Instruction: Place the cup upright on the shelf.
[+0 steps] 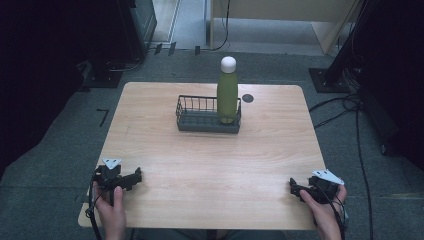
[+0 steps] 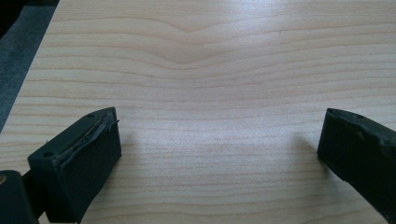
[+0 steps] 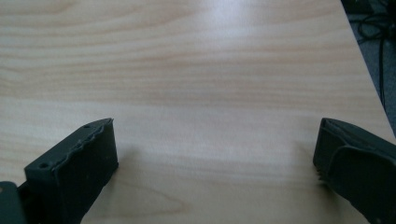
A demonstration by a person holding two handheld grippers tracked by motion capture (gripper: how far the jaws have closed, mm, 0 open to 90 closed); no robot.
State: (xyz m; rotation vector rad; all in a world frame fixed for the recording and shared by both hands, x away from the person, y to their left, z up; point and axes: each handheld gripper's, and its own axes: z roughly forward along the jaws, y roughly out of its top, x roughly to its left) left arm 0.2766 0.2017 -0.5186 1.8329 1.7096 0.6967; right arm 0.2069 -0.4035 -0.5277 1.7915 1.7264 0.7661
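Bottle (image 1: 227,95) upright in basket (image 1: 200,120) — cap up, axis vert.

- The right gripper (image 3: 215,158) has its jaws spread wide, nothing between them.
- Beneath lies the light wooden bench (image 3: 196,70).
- Dark cables (image 3: 380,32) lie on the floor at top right.

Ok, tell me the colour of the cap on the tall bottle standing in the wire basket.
White: the round cap tops a green bottle, clearest in the high view.
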